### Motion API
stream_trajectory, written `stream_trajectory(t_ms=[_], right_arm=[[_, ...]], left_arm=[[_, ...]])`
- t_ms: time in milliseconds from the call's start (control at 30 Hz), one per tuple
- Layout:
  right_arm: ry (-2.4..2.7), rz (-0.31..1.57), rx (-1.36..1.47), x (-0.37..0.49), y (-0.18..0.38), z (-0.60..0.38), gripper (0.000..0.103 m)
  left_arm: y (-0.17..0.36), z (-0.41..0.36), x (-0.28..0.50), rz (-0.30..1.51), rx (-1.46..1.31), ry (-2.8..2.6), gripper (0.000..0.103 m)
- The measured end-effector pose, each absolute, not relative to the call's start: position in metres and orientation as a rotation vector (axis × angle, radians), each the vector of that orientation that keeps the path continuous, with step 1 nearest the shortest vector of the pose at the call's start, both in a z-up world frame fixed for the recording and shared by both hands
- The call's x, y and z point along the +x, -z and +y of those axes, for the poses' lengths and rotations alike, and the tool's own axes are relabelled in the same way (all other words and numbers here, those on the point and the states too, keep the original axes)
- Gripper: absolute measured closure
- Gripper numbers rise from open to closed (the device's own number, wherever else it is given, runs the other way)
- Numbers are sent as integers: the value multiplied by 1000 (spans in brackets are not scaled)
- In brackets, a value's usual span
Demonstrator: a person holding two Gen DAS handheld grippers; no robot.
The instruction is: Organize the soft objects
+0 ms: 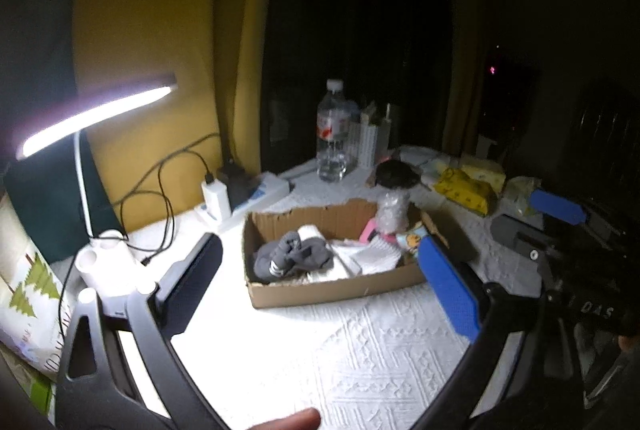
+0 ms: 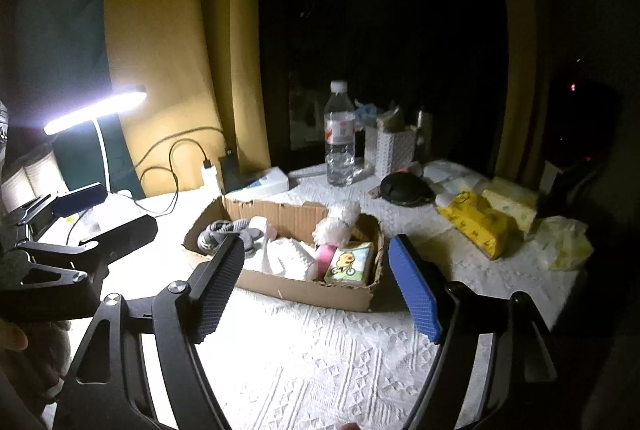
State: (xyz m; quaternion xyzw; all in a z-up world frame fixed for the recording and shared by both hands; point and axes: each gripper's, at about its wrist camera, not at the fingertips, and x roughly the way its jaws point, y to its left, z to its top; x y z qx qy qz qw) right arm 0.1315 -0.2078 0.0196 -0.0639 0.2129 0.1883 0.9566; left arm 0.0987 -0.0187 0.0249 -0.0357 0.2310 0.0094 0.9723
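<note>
A shallow cardboard box (image 1: 332,288) (image 2: 304,290) sits on the white patterned cloth. Inside lie grey socks (image 1: 292,256) (image 2: 224,230), folded white cloths (image 1: 360,260) (image 2: 292,258), a white fluffy toy (image 2: 336,224), a pink roll (image 2: 326,256) and a cartoon tissue pack (image 2: 348,262). My left gripper (image 1: 318,246) hangs open in front of the box with nothing between its fingers. Just as empty, my right gripper (image 2: 316,240) stands open before the box's right half. Each gripper shows at the edge of the other's view.
A lit desk lamp (image 1: 96,113) stands at the left by a white holder (image 1: 106,262), cables and a power strip (image 1: 256,195). Behind the box are a water bottle (image 2: 340,145), a white container (image 2: 394,149) and a black pouch (image 2: 404,187). Yellow tissue packs (image 2: 480,222) lie right.
</note>
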Motion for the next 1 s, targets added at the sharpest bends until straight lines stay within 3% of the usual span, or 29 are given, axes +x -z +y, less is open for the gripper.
stream_trajectory(t_ms=[1000], right_arm=[[-182, 268, -119, 48, -72, -226, 25]], left_arm=[[-84, -35, 40, 309, -42, 88, 4]])
